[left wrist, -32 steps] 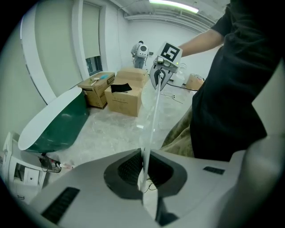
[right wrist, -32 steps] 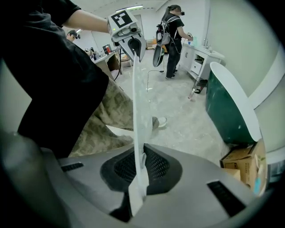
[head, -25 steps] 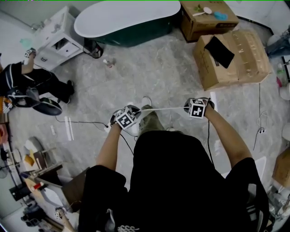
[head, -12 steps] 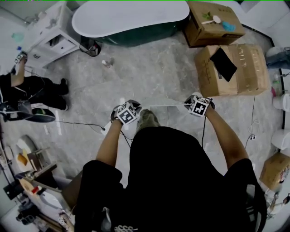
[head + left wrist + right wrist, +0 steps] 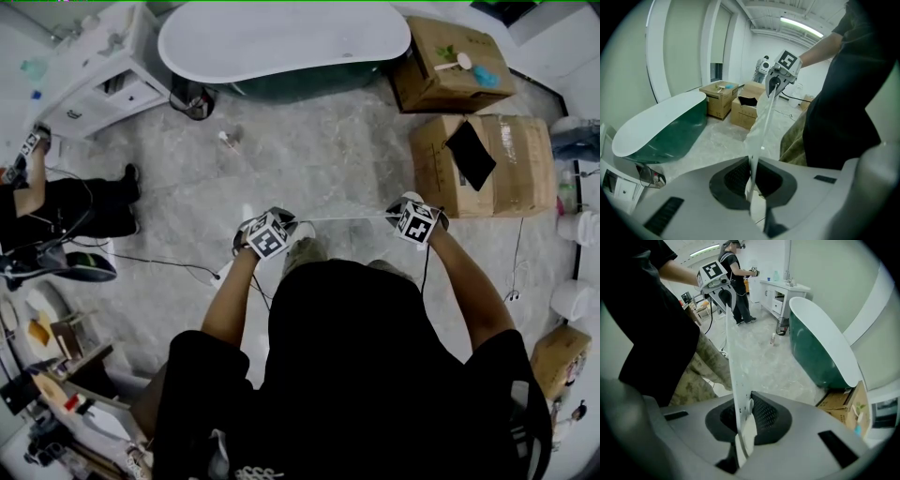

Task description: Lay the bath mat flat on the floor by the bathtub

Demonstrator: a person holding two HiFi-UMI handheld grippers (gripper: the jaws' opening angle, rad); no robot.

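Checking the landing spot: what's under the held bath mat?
The bath mat hangs between the left gripper and right gripper. Below it show grey floor and a camouflage trouser leg; the person's torso and the mat itself cover the floor at its foot.

- Top: blk short-sleeve T-shirt [image 5: 375,375], loose fit; sleeves end above the elbows, forearms bare.
- White stripes [image 5: 521,439] on the blk fabric at lower right; small white print [image 5: 259,472] at the bottom edge, too small to read.
- Trousers [image 5: 306,253]: olive-tan w/ mottled camo pattern.
- left gripper [image 5: 281,232]: cube w/ blk-&-white square markers on top. Body is a pale grey moulded shell w/ dark mesh-textured recess round the jaws and dark slots either side.
- right gripper [image 5: 403,217]: same build, same grey shell, own marker cube w/ a different blk-&-white pattern.
- Cables: thin blk left cable [image 5: 255,286] and right cable [image 5: 424,272], one per gripper, alongside each forearm.
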